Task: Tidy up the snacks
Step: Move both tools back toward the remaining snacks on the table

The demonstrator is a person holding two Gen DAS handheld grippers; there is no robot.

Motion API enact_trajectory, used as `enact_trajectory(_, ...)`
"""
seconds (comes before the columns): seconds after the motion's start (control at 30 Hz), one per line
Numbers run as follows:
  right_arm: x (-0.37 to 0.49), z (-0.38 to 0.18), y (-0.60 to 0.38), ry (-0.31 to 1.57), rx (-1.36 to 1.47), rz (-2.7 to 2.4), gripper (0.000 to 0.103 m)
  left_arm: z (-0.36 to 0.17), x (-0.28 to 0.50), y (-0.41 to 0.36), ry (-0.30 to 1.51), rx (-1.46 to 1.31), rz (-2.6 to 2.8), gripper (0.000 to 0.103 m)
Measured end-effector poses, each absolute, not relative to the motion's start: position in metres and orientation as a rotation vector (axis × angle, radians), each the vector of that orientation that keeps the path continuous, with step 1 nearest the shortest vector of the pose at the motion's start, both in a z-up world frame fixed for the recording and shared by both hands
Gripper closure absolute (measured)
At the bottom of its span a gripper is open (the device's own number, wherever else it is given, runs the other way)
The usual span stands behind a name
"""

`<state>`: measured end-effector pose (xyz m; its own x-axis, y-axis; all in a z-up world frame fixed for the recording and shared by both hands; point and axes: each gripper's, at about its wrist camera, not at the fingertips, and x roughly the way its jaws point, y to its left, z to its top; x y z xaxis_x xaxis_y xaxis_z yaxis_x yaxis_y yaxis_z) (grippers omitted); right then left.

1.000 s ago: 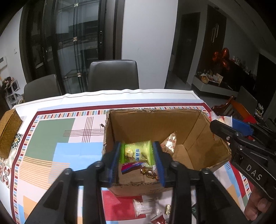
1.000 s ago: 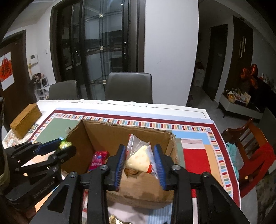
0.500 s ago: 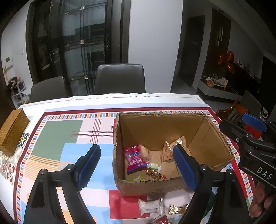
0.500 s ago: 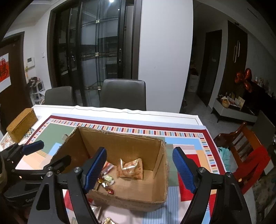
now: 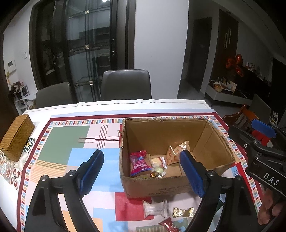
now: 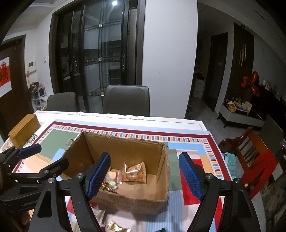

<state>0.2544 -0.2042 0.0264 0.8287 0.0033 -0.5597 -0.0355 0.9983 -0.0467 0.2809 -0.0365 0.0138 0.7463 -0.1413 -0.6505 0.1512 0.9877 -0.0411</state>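
From my seat, a white wall (image 5: 160,50) fills twelve o'clock, with dark-framed glass doors (image 5: 85,50) at eleven. Two grey chairs (image 5: 126,84) stand tucked behind the table's (image 5: 125,104) far edge. At two o'clock I see dark doors (image 6: 243,58) and a low white sideboard (image 6: 241,116) cluttered with small items, red foil balloons (image 6: 251,83) above it. A wooden chair (image 6: 250,153) with a red cushion sits at three o'clock. A ceiling light (image 6: 114,3) glares off the glass. At nine o'clock hangs a red paper sign (image 6: 4,75).
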Motion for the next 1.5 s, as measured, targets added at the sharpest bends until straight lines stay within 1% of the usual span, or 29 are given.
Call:
enact_trajectory(0.73,0.218,0.024,-0.215,0.593,-0.089,0.034,0.024,0.011,0.237,-0.049,0.724,-0.001,-0.132,0.016)
enact_trajectory(0.97,0.209,0.018,-0.221,0.621,-0.092,0.046,0.024,0.007,0.224,-0.055,0.734,0.004,-0.132,0.016)
enact_trajectory(1.07,0.204,0.014,-0.224,0.638,-0.108,0.049,0.023,0.004,0.219,-0.059,0.742,0.009,-0.131,0.014)
enact_trajectory(1.13,0.201,0.01,-0.225,0.655,-0.114,0.049,0.014,0.002,0.216,-0.062,0.749,0.014,-0.13,0.013)
enact_trajectory(1.23,0.196,0.004,-0.228,0.674,-0.114,0.046,0.011,-0.004,0.21,-0.065,0.76,0.025,-0.126,0.011)
enact_trajectory(1.5,0.188,-0.019,-0.234,0.747,-0.142,0.04,0.01,-0.025,0.2,-0.072,0.805,0.043,-0.122,0.008)
